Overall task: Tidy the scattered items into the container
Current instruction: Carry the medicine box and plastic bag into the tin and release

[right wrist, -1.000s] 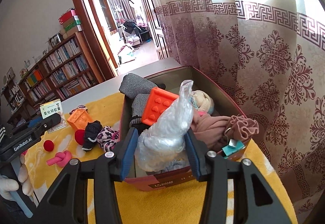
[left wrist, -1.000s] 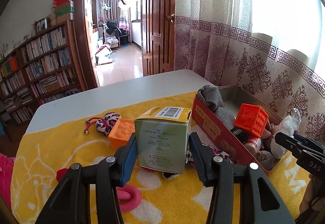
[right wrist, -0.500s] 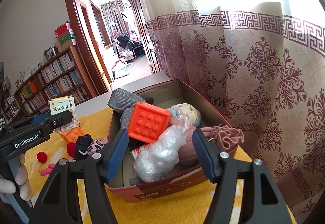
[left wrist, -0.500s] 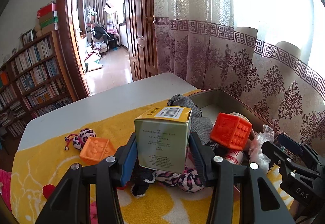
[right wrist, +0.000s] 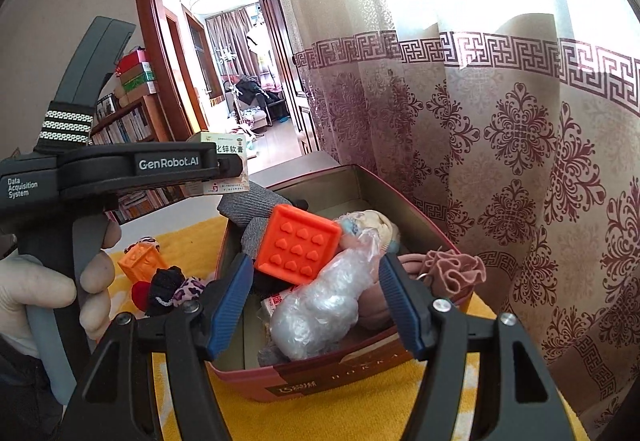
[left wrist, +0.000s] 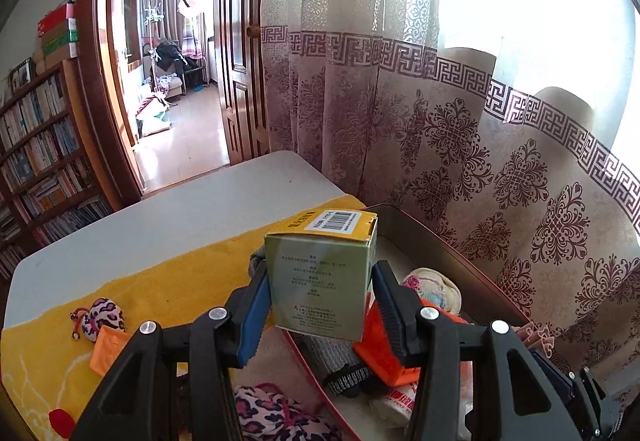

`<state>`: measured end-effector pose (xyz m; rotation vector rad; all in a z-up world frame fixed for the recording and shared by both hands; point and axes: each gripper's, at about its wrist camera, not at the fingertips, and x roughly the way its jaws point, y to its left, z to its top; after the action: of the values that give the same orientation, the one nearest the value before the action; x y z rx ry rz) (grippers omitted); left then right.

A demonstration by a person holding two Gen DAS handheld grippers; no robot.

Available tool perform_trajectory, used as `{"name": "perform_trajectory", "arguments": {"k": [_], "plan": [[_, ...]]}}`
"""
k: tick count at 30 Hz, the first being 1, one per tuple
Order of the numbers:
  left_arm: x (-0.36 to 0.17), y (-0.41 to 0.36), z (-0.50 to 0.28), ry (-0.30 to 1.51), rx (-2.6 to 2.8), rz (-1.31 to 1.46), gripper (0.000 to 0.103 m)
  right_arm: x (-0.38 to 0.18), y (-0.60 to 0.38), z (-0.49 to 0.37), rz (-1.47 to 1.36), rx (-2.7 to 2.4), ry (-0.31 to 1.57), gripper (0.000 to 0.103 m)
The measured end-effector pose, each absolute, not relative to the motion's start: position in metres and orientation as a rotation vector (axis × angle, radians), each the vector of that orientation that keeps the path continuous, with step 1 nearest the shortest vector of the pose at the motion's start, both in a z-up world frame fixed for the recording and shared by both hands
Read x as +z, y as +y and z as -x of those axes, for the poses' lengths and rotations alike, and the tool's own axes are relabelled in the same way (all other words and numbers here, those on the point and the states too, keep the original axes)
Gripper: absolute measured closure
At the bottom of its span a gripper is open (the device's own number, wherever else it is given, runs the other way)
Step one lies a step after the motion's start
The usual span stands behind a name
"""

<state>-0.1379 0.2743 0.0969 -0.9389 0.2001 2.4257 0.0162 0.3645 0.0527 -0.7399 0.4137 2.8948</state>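
The left gripper (left wrist: 320, 295) has its jaws clamped on the pale green cardboard carton (left wrist: 320, 281), held above the red rectangular tin (right wrist: 352, 381) at its 9 o'clock rim. The right gripper (right wrist: 316, 305) hangs with jaws wide apart and empty over the tin's 6 o'clock end. I judge this the drop-in step; next, lower the carton and release.

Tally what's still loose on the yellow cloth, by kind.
Orange block: 1
Leopard pouches: 2
Red ball: 1
Black sock: 1
Total: 5
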Motion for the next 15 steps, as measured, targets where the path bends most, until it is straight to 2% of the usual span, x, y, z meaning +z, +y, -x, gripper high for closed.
{"name": "perform_trajectory", "arguments": {"k": [8,9,10,12,15], "plan": [[0.084,0.306,0.154,0.228,2.368,0.991,0.050,0.050,0.367,-0.016,0.758,2.893,0.448,0.034],[0.082,0.307,0.156,0.224,2.362,1.006,0.044,0.049,0.368,-0.016,0.758,2.892,0.454,0.034],[0.080,0.307,0.157,0.213,2.356,1.021,0.030,0.049,0.369,-0.016,0.758,2.890,0.459,0.034],[0.078,0.302,0.156,0.179,2.390,1.012,0.017,0.049,0.370,-0.016,0.759,2.888,0.468,0.034],[0.077,0.294,0.157,0.144,2.392,1.029,0.017,0.049,0.370,-0.017,0.755,2.889,0.468,0.034]]}}
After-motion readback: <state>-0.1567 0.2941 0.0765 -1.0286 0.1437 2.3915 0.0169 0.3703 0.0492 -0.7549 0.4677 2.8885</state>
